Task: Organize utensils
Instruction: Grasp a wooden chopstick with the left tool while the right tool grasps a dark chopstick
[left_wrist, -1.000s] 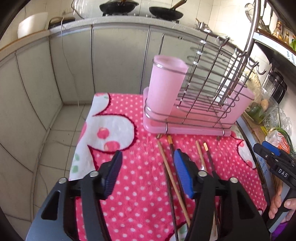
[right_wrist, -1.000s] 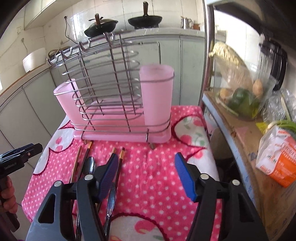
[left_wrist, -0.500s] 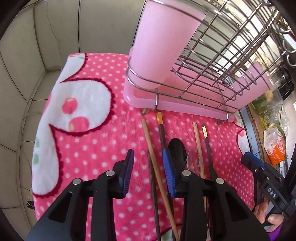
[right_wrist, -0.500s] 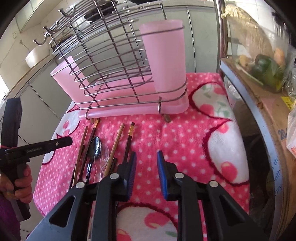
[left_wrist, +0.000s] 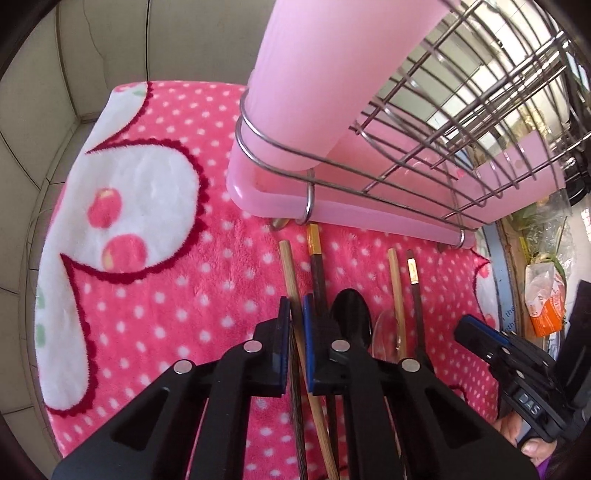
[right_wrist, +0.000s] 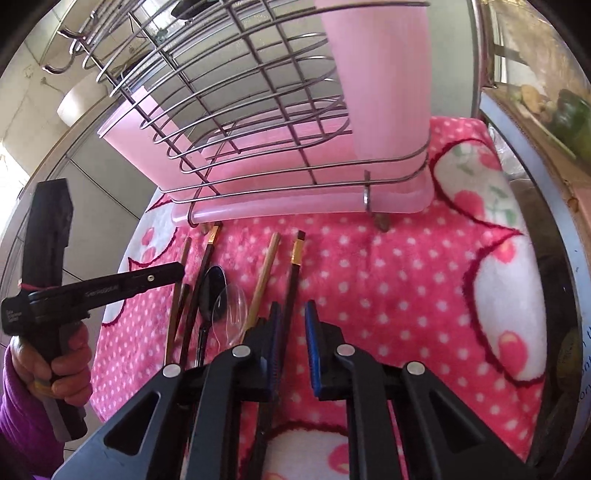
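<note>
left gripper (left_wrist: 294, 317) is pinching the light wooden chopstick (left_wrist: 291, 280) between nearly closed pads | right gripper (right_wrist: 293, 325) is hovering slightly parted beside a dark chopstick (right_wrist: 291, 280), gripping nothing | spoons (right_wrist: 214, 288) and chopsticks are lying on the pink polka-dot blanket (right_wrist: 388, 280) | pink wire drying rack (right_wrist: 295, 155) is standing just behind | grey cabinets (left_wrist: 110, 37) are lining the room

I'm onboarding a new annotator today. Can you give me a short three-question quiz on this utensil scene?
1. True or false: the left gripper has its pads on either side of a light wooden chopstick.
2. Which lies between the chopstick pairs: (a) a fork, (b) a black spoon, (c) a knife?
3. What stands behind the utensils on the polka-dot cloth?

Key: 1 true. 2 b. 3 a wire rack on a pink tray, holding a pink cup.
</note>
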